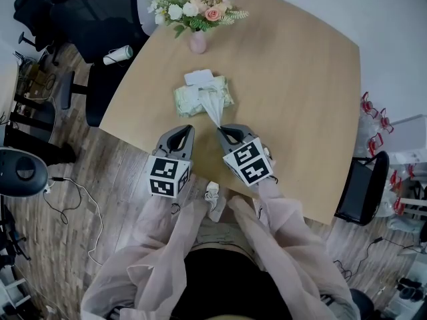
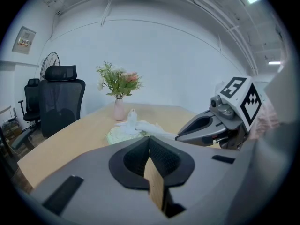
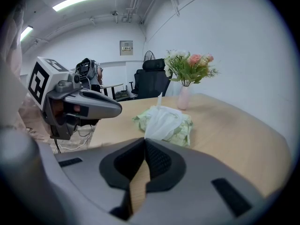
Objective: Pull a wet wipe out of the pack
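Nearest the person, the left tongs (image 1: 189, 129) hover over the near edge of the bench (image 1: 293, 79). Their jaws are closed together on nothing, and they touch neither sheet nor pack. Just beside them, the right tongs (image 1: 221, 131) are pinched fully shut on the gathered tip of 1 wet wipe (image 1: 213, 109). The wipe runs as a narrow white cone from those jaws back to the opening of the pack (image 1: 190, 100). It is partly drawn out, with its far end in the slot. The pack lies flat near the middle of the bench, its white lid (image 1: 199, 77) flipped open on the far side. The wipe looks light, limp and damp, so it should stretch and cling rather than slide, and it may tear or drag the next sheet if yanked. The bunched tip, where the layers are thickest, seems the best place to hold. The soft pack probably weighs little and may lift or skid with the pull, so pinning a bare end with the idle tongs looks sensible. Beyond stand a pink vase (image 1: 198, 43) of flowers (image 1: 197, 5) and an office chair (image 1: 87, 12).
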`<state>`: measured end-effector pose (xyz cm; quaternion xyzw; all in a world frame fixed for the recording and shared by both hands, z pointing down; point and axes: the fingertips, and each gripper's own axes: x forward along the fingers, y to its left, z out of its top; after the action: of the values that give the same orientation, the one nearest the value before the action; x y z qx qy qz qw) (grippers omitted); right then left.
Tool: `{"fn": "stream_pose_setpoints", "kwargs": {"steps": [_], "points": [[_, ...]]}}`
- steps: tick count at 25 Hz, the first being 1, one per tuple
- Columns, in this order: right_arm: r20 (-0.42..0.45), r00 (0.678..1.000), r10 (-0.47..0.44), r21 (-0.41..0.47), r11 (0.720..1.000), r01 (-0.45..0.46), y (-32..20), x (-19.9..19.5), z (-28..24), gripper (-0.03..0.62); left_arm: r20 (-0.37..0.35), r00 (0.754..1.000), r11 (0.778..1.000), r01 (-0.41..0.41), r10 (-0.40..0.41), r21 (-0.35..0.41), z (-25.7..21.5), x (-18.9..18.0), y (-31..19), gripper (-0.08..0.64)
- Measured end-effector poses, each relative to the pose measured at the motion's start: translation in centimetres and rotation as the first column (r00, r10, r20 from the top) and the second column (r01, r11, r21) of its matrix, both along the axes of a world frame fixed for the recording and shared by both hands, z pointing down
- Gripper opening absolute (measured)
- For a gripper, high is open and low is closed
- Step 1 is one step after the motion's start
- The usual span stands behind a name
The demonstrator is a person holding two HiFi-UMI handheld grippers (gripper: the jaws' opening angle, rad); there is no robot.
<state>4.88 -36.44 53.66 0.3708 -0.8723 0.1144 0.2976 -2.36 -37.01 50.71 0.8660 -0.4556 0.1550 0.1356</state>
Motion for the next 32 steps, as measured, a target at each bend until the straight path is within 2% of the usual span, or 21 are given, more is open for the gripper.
{"fn": "stream_pose_setpoints", "kwargs": {"steps": [13, 32], "points": [[-0.01, 0.999, 0.035, 0.005, 0.999, -0.035, 1.4, 1.0, 0.2, 0.007, -0.002, 1.0, 1.0, -0.024, 0.024, 0.0, 0.0, 0.2, 1.2, 0.012], [0.02, 0.991, 0.129, 0.005, 0.992, -0.129, 2.3, 3.6, -0.8, 0.008, -0.005, 0.999, 0.999, -0.046, 0.046, 0.0, -0.4, 0.7, 2.0, 0.012]]}}
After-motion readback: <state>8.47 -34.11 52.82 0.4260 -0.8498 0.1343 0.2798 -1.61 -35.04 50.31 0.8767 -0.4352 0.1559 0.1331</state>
